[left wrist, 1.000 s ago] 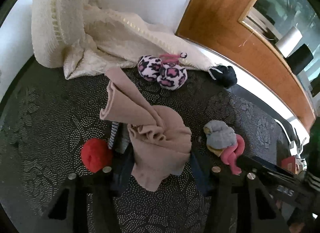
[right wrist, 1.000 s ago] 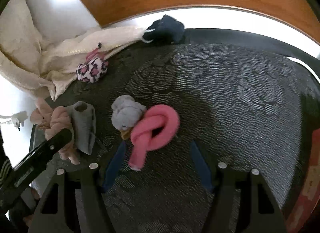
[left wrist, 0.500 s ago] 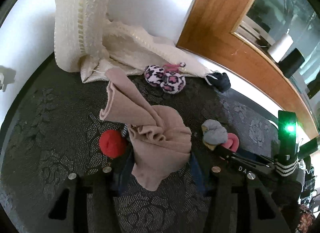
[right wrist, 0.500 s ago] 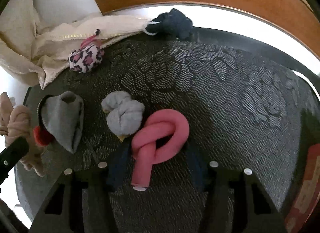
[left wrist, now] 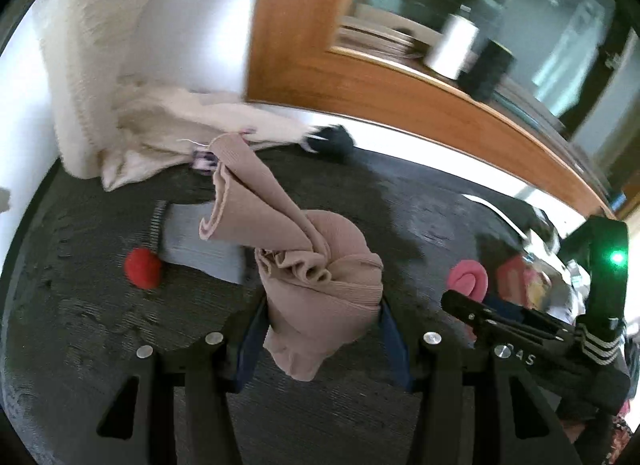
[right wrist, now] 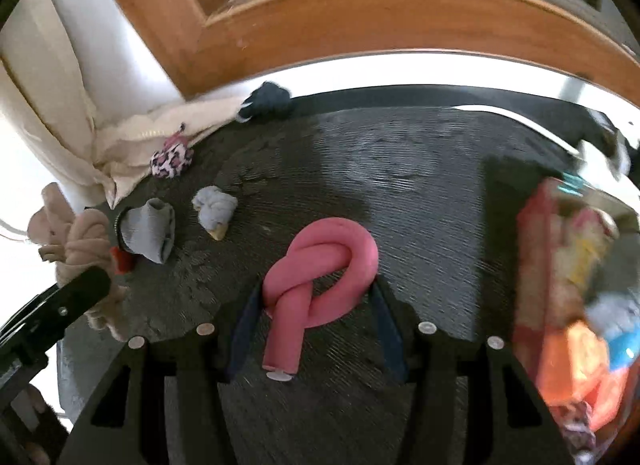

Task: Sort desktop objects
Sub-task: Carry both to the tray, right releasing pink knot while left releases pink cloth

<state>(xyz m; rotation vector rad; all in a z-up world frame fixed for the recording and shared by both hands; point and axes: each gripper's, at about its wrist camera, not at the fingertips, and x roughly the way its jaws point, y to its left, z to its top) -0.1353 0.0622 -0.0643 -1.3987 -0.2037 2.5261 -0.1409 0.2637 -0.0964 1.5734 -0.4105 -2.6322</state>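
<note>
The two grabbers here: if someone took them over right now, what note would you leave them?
Left gripper: jaws shut on the beige cloth, held up off the dark mat.
Right gripper: jaws shut on the pink knotted tube.
On the mat: grey sock with red pompom, small grey bundle, leopard-print bundle by the cream blanket, dark bundle at the far edge.
Done: two items picked up.
Left: place both, then sort the rest. A colourful pile lies to the right; I cannot tell whether that is where they go.
</note>
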